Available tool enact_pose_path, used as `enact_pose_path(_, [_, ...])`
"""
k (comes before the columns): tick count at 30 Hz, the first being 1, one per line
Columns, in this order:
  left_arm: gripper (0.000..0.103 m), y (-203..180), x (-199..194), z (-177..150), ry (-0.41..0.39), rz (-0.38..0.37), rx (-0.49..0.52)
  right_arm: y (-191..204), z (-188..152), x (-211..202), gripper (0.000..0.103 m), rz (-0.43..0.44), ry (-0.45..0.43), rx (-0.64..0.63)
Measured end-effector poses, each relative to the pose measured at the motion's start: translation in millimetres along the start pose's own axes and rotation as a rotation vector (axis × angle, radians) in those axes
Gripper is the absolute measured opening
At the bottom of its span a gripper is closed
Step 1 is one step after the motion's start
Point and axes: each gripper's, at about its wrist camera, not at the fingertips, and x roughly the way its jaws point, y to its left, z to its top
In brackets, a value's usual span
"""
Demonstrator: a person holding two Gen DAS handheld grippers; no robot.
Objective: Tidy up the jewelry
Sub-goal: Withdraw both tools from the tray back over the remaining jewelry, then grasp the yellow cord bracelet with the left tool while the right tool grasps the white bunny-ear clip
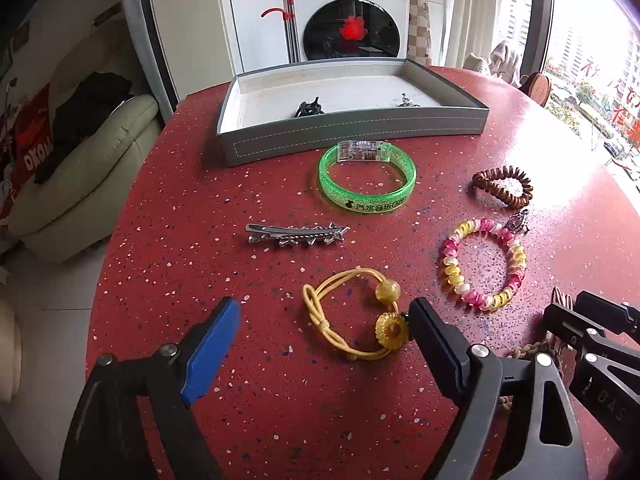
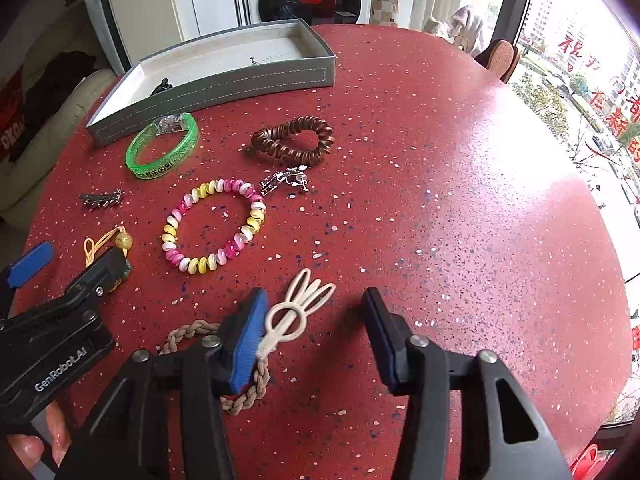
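A grey tray (image 1: 360, 128) stands at the back of the red table, with a black clip (image 1: 309, 109) and a small silver piece (image 1: 406, 101) inside. Loose on the table lie a green bangle (image 1: 367, 178), a silver hair clip (image 1: 296, 234), a yellow hair tie (image 1: 356, 314), a pink-yellow bead bracelet (image 1: 484, 264) and a brown coil tie (image 1: 502, 186). My left gripper (image 1: 324, 320) is open, its jaws either side of the yellow tie. My right gripper (image 2: 316, 320) is open around a cream rabbit clip (image 2: 296, 312) on a braided cord (image 2: 248, 388).
A silver charm (image 2: 286, 180) lies between the brown coil tie (image 2: 292, 140) and the bead bracelet (image 2: 214, 226). The tray (image 2: 224, 80) sits far left in the right wrist view. The table edge curves at left beside a sofa (image 1: 80, 184). A washing machine (image 1: 348, 20) stands behind.
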Motion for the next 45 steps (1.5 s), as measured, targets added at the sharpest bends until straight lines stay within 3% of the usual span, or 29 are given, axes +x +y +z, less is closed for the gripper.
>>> enact_pose_path(1, [0.099, -1, 0, 0, 0.004, 0.001, 0.004, 0, 0, -1, 0.036, 0.006, 0.0, -0.008])
enact_pose_path(4, [0.087, -4, 1, -2, 0.015, 0.003, 0.022, -3, -1, -1, 0.023, 0.024, -0.003, -0.013])
enact_pose_path(6, [0.081, -4, -1, -3, 0.006, -0.017, 0.018, -7, -2, -2, 0.021, 0.05, -0.005, -0.009])
enact_pose_path(9, [0.059, -8, -3, -5, 0.003, -0.06, 0.029, -11, -3, -3, 0.021, 0.083, -0.008, -0.01])
enact_pose_path(11, [0.035, -12, -5, -5, -0.002, -0.069, 0.048, -14, -4, -4, 0.021, 0.121, -0.008, 0.0])
enact_pose_path(17, [0.028, 0, -10, -6, -0.014, -0.177, 0.004, -26, -5, -7, 0.021, 0.201, -0.022, 0.038])
enact_pose_path(25, [0.027, 20, -30, -2, -0.055, -0.237, -0.039, -33, 1, -21, 0.021, 0.265, -0.062, 0.049])
enact_pose_path(45, [0.027, 28, -62, 49, -0.141, -0.284, -0.058, -36, 46, -43, 0.021, 0.33, -0.129, 0.034])
